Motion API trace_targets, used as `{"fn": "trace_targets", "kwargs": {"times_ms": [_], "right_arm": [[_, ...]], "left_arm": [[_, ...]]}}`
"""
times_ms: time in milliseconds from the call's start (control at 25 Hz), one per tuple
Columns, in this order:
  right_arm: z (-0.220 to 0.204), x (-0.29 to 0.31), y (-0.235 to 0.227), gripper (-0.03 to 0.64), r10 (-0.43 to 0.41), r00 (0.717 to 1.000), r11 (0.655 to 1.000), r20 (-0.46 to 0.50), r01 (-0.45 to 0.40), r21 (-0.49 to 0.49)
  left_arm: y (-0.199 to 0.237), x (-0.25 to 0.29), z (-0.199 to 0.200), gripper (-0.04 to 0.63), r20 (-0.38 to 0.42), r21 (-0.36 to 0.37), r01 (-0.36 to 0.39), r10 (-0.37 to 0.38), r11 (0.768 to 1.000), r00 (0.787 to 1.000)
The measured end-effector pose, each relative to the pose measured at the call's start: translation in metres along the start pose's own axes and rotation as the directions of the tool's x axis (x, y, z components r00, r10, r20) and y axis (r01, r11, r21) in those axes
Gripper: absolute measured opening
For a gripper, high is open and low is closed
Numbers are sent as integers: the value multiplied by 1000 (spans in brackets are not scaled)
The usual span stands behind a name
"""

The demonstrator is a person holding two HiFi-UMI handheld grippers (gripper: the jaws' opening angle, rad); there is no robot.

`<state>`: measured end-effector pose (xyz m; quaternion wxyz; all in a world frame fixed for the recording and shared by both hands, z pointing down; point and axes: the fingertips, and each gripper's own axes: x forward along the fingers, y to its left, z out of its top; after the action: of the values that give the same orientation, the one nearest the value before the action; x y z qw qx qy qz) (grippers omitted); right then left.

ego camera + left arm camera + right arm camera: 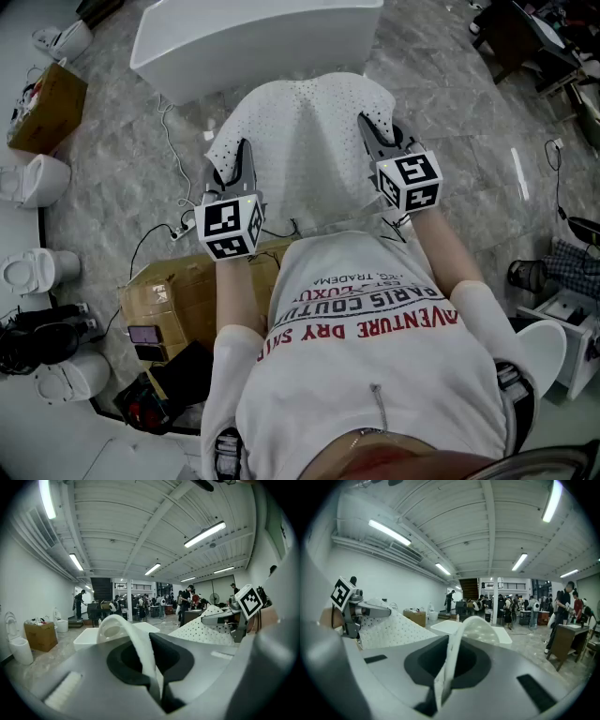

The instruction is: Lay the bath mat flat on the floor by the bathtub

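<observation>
While the white bathtub (253, 37) stands just ahead on the grey marbled floor (450, 122), the perforated white bath mat (300, 141) hangs in the air between the person and the tub. It is stretched between both claws, sagging in the middle, and not yet on the ground. The left gripper (232, 161) is pinched tight on the mat's left edge, and the right gripper (375, 136) is clamped the same way on the right edge. Each gripper view shows a fold of white mat squeezed between closed jaws. To do this well, I'd say both hands should come down together and level, with the mat taut, so the far edge lands first alongside the tub and the rest rolls out without a crease. A cable (169, 141) lies on the floor near the tub's left side, so the mat is better set clear of it. Neither claw should let go until its corner rests on the floor.
</observation>
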<state>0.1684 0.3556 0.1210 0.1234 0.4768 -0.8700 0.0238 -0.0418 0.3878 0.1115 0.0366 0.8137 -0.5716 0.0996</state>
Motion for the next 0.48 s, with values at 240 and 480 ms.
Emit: {"fn": "trace_targets", "kwargs": {"times_ms": [240,480], "right_arm": [[0,9,5,18,0,1000,1000,-10,0,-1],[-5,18,5,18,-7,1000,1000,-29,8,11]], "left_arm": [[13,3,-2,20,0,-19,-4,4,1000,1000],[21,7,-11,20,-14,-57,-2,1,998,1000]]}}
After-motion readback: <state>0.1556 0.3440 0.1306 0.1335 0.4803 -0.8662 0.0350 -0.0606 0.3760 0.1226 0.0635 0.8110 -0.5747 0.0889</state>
